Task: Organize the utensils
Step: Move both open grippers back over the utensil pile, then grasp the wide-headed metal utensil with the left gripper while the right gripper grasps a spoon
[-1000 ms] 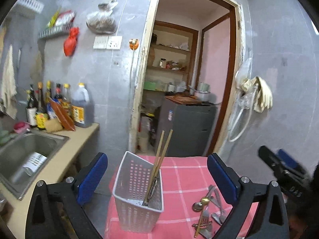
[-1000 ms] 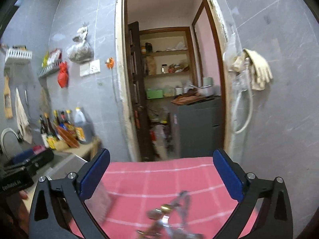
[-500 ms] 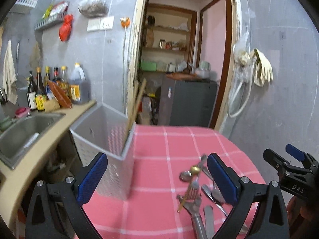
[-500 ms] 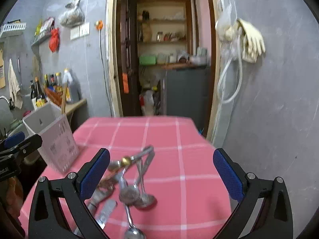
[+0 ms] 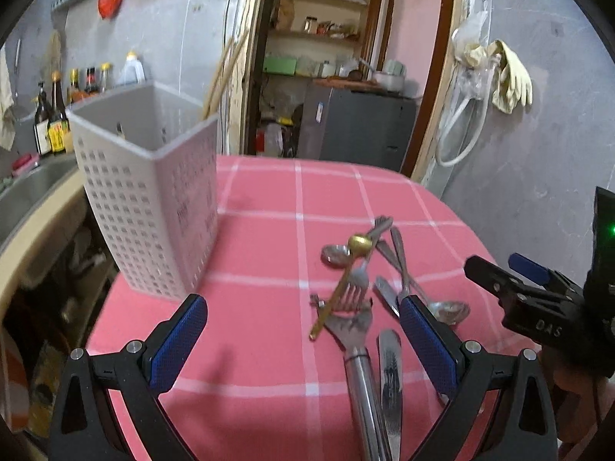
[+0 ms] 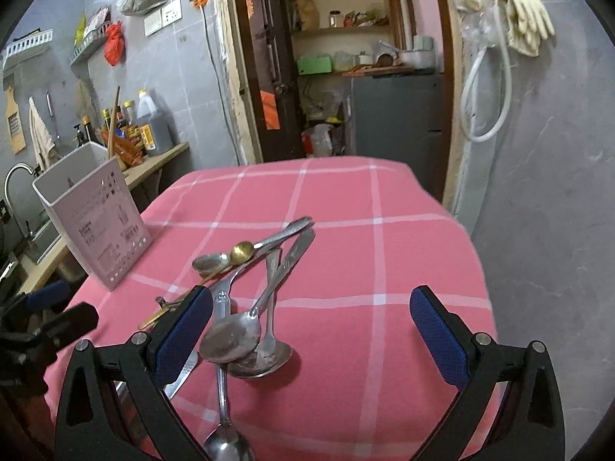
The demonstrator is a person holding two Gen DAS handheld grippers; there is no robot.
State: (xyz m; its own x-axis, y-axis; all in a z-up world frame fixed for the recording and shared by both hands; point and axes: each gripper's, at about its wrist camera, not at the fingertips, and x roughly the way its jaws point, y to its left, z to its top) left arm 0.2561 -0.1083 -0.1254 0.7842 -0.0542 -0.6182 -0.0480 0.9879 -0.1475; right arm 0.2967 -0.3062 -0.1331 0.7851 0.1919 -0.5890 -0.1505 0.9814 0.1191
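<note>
Both grippers hang above a table draped in a pink checked cloth point(image 6: 384, 238), and both stand wide open with nothing between their blue pads. The left gripper point(image 5: 303, 340) points at the space between the white perforated utensil basket point(image 5: 153, 207) and the heap of cutlery; its right finger point(image 5: 423, 336) sits over the near edge of that heap. The right gripper point(image 6: 311, 326) faces the same heap from the other side, its left finger point(image 6: 184, 330) in front of a knife and a spoon handle.

The cutlery lies loose on the cloth in a crossed pile point(image 6: 253, 284) — steel spoons, a fork point(image 5: 355, 288), a knife point(image 5: 388, 368) and a slim gold spoon point(image 5: 342, 284) resting across the top. The basket stands upright near the table's left edge, well apart from the pile, with wooden chopsticks point(image 5: 223, 73) poking out of it. Behind it runs a counter with a sink point(image 5: 30, 188) and bottles point(image 6: 134, 126). The right gripper also shows at the right edge of the left wrist view — black, with a green light on it.
</note>
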